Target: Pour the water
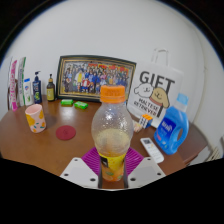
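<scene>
Clearly the step in hand is carrying the bottle [112, 135] over to a cup [36, 118] before any tipping, so the hold matters most: keep the squeeze steady and low on the body, lift the bottle upright, and travel slowly toward ten o'clock, where the cup stands well apart on the wooden table [30, 150]. The orange cap [113, 93] looks to be on, so I judge it has to come off before water can flow. Tilt only once the neck is above the cup's mouth, and gently, since the bottle seems mostly empty with a little orange liquid at the bottom. The tongs [112, 166] are closed to about the bottle's width, both purple pads [95, 160] pressing its lower sides, so they have hold of it. The bottle stands upright between the fingers, at twelve o'clock from their tips, with a red coaster [66, 132] at eleven o'clock and a blue bottle [173, 127] near two o'clock.
</scene>
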{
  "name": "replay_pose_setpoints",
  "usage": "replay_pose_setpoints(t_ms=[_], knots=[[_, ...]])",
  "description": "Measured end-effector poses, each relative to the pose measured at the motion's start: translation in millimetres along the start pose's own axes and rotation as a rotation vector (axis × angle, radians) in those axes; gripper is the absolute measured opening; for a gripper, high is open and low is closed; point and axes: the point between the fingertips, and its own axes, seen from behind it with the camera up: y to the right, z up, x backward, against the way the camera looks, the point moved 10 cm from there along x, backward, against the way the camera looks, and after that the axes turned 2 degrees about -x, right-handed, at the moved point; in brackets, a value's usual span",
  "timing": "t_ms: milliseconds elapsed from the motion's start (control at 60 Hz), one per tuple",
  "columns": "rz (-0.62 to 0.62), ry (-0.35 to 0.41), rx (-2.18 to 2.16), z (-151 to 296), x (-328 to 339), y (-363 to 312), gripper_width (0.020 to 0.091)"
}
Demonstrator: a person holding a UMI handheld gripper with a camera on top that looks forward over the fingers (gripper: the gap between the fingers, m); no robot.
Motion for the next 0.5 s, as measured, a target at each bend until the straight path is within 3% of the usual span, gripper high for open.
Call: replay_pose_setpoints(t_ms=[117,350,500], knots=[[-0.089,0.036,0.165,44,-8,-3,0.0280],[-0.302,0.137,0.718,151,-23,-81,0.0279],[-0.380,0.159,1.154,174,-49,-148,0.0279]])
